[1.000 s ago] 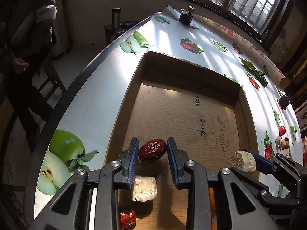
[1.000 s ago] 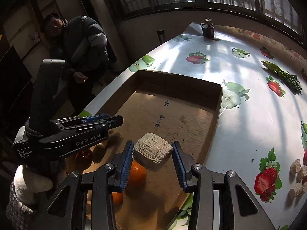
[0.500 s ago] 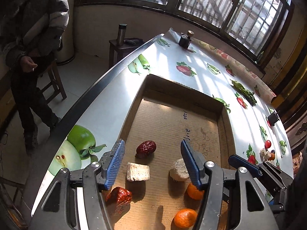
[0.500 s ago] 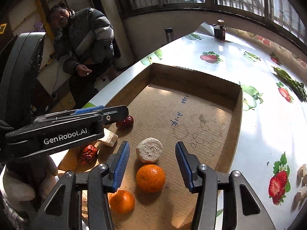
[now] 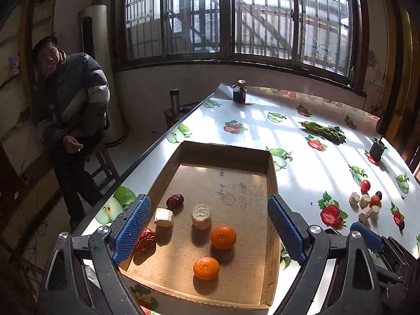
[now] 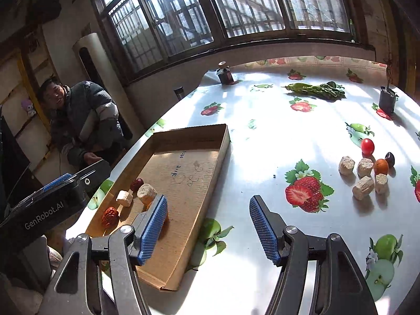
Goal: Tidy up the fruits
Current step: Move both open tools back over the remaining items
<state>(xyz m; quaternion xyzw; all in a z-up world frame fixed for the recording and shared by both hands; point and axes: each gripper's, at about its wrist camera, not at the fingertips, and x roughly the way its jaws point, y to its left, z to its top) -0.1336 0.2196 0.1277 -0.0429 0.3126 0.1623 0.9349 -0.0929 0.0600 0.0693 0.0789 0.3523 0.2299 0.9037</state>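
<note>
My left tongs (image 5: 208,232) are spread wide and hold nothing. They hang over the near end of the cardboard box (image 5: 271,183). My right tongs (image 6: 208,229) are spread wide too, and empty. They hang over the tabletop (image 6: 262,136), just beside the box.

In the box lie two oranges (image 5: 223,237), near each other but not touching. A round tan chunk (image 5: 201,216) sits behind them. A pale square chunk (image 5: 163,217) lies to its left. One dark red date (image 5: 175,201) sits behind that, and a brighter red date (image 5: 145,240) lies by my left tong pad.

Well off to the right on the tabletop is a small bunch: four tan chunks (image 6: 363,187), a little orange (image 6: 381,166), a red tomato (image 6: 367,146) and a dark fruit (image 6: 389,159). A man in a puffy coat (image 5: 71,99) sits past the tabletop's edge.
</note>
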